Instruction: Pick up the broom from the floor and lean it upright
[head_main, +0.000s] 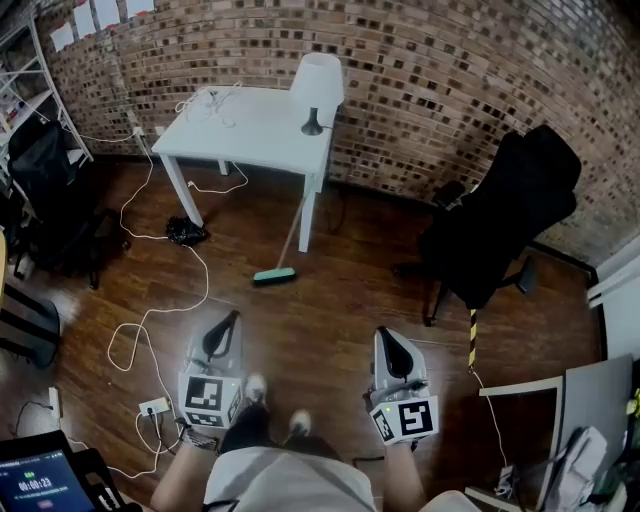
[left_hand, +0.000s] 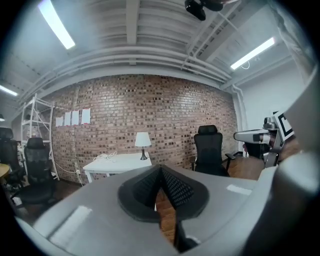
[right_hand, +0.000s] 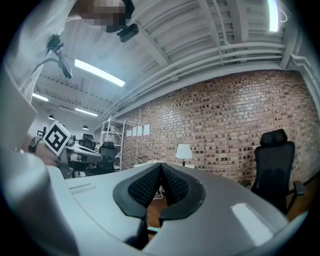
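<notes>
broom (head_main: 274, 275) 1 | table (head_main: 250, 130) 1 | lamp (head_main: 318, 85) 1 | office chairs (left_hand: 209, 150) (left_hand: 36, 167) (left_hand: 6, 145) 3 | grippers (head_main: 231, 316) (head_main: 386, 336) 2

The broom (head_main: 274, 276) shows a teal head; floor (head_main: 330, 320) dark brown planks, table (head_main: 250, 135) white, chair (head_main: 505, 220) black — wall (head_main: 450, 70) red-brown brick.

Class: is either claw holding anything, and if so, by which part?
Nothing is held. The left claw and right claw are both shut and empty; the broom is out of reach.

Head view: steeply down, well back from the white bench (head_main: 250, 130). Gripper views: level along left claw (left_hand: 161, 169) and right claw (right_hand: 161, 166), toward that shared bench.
</notes>
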